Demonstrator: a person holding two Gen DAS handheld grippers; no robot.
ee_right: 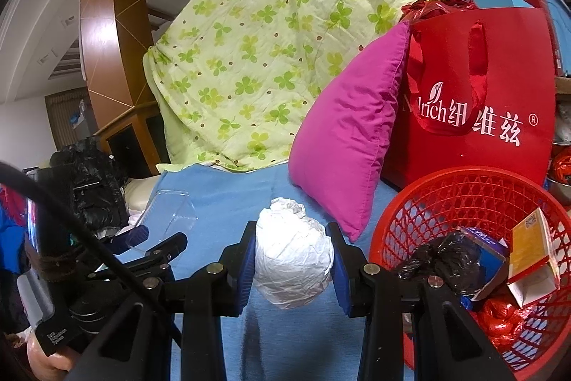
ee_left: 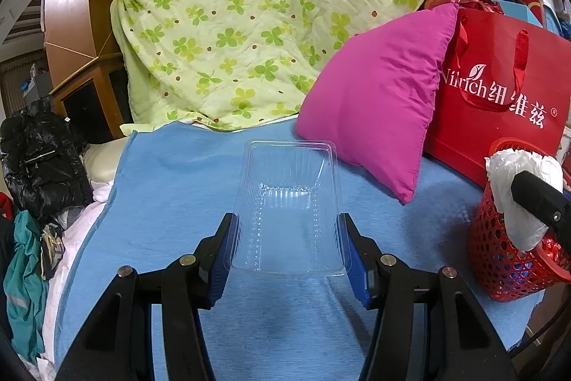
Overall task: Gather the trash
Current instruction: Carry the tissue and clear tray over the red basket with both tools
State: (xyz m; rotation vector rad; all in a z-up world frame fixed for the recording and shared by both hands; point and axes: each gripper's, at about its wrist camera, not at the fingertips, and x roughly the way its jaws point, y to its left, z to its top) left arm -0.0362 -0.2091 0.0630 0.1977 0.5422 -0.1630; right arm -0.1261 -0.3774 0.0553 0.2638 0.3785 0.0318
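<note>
Between my left gripper's [ee_left: 287, 249] blue-padded fingers [ee_left: 223, 259] sits a clear, rectangular plastic tray [ee_left: 287, 206], the pads pressing its two long sides, the fingers about half spread, the tray raised over the blue blanket [ee_left: 178, 184]. My right gripper [ee_right: 294, 259] has its fingers closed narrowly on a crumpled white plastic bag ball [ee_right: 292, 256], squeezed from both sides, just left of the red perforated plastic basket [ee_right: 464, 195]. That basket already holds a black crumpled bag [ee_right: 442, 259], a blue carton [ee_right: 489, 249], a yellow-and-white cardboard box [ee_right: 535, 256] and red wrapping [ee_right: 499, 320]. Behind it stands a red paper gift bag with white lettering [ee_right: 499, 77], and a magenta pillow [ee_right: 349, 138] leans against that, crowding the basket's far left side. Further back a pale green clover-print quilt [ee_right: 267, 52] is heaped high. On the left edge of the blanket lie a black shiny jacket [ee_left: 39, 163], teal clothing [ee_left: 25, 277] and white fabric [ee_left: 71, 256]. Open blanket lies ahead of the tray up to the quilt, and between the two grippers; the basket's near rim is unobstructed from my right side.
</note>
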